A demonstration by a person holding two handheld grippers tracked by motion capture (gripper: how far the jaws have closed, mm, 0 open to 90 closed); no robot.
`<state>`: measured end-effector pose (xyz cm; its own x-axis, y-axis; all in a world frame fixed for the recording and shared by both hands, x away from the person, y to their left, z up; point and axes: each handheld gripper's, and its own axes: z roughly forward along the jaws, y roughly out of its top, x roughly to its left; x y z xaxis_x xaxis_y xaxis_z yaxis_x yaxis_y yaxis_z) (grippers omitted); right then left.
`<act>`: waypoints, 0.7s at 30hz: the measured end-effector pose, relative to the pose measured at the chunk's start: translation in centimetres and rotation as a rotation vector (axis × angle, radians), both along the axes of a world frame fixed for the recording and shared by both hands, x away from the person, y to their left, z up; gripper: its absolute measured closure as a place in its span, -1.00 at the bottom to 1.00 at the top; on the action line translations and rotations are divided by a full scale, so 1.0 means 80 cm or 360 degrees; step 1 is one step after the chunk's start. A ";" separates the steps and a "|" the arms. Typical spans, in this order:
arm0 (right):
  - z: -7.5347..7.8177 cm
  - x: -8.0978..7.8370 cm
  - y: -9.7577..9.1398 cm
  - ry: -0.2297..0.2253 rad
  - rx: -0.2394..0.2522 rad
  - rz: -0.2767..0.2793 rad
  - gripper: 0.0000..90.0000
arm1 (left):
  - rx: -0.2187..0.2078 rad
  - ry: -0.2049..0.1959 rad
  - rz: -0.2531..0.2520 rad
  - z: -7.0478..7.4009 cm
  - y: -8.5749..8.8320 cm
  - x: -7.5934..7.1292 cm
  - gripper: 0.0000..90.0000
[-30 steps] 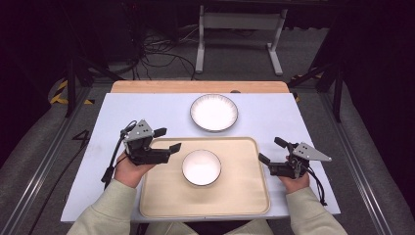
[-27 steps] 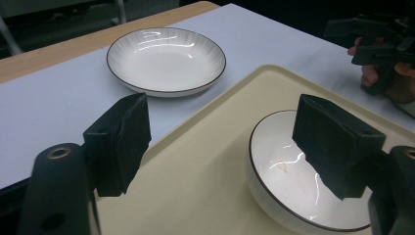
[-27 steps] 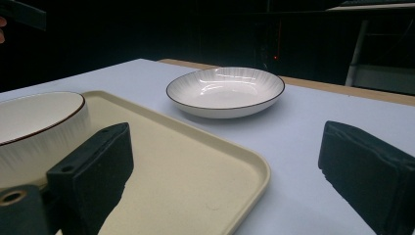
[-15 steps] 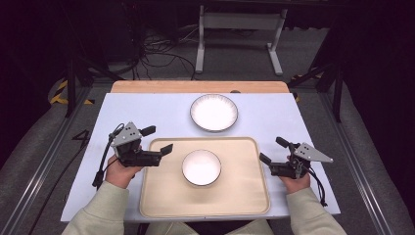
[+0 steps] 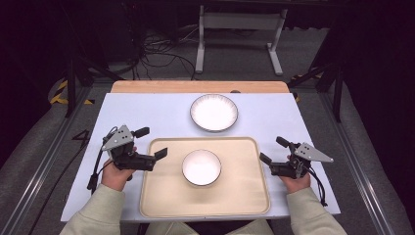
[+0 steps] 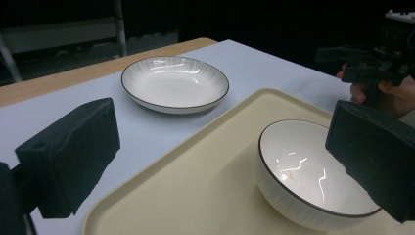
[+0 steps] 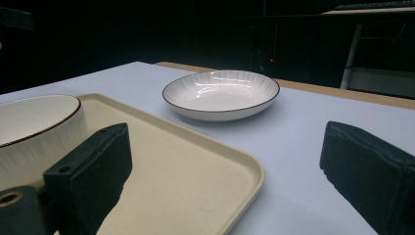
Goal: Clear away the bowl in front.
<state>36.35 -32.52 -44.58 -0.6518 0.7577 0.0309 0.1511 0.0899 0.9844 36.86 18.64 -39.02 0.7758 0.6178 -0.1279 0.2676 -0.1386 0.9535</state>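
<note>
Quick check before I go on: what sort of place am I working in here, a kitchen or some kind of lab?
Likely a lab or recording bench, not a kitchen. The table has a plain pale-blue mat, with cables on the dark floor behind and metal stand legs beyond. The dishes are just a plate and a bowl on a tray.

We observe a white bowl (image 5: 201,167) with a dark rim, upright and empty, near the centre of a cream tray (image 5: 161,203). A shallow white ribbed plate (image 5: 214,112), dark-rimmed, lies on the pale surface (image 5: 147,110) just beyond the tray.
</note>
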 end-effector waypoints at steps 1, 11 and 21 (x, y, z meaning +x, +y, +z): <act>0.000 0.000 -0.001 0.0001 0.0004 -0.0003 -0.88 | -0.0019 0.0010 0.0021 -0.003 0.005 0.002 -0.99; 0.002 -0.002 -0.001 -0.0041 0.0002 0.0008 -0.96 | -0.0087 0.0054 0.0119 -0.026 0.036 0.002 -0.98; 0.007 -0.010 -0.002 -0.0131 0.0018 0.0080 -1.00 | -0.0117 0.0099 0.0163 -0.047 0.059 -0.002 -0.98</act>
